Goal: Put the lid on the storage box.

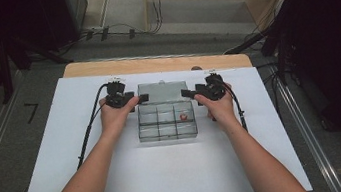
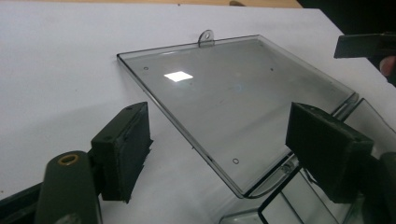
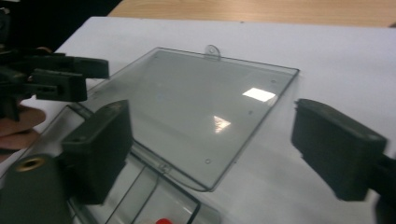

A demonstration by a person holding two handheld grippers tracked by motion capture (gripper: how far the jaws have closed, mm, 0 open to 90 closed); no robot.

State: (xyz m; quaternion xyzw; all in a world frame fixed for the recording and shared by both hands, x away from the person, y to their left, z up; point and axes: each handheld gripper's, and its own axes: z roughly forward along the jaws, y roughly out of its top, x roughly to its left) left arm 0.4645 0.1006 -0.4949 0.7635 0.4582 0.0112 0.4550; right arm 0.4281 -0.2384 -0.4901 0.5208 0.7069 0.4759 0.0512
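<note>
Both grippers, left gripper [image 1: 142, 98] and right gripper [image 1: 184, 93], are held unclenched, each straddling a side edge of the flat-lying lid [image 1: 162, 92], apparently without touching it.

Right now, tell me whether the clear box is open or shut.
Open: the box has its lid folded back flat on the white table.

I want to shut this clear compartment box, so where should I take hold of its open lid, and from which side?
Take the lid by its two side edges, one gripper from each side. It lies flat on the white table behind the box, hinged to it, so the far edge with the small tab must swing up. The left gripper and right gripper already straddle those edges with open fingers.
</note>
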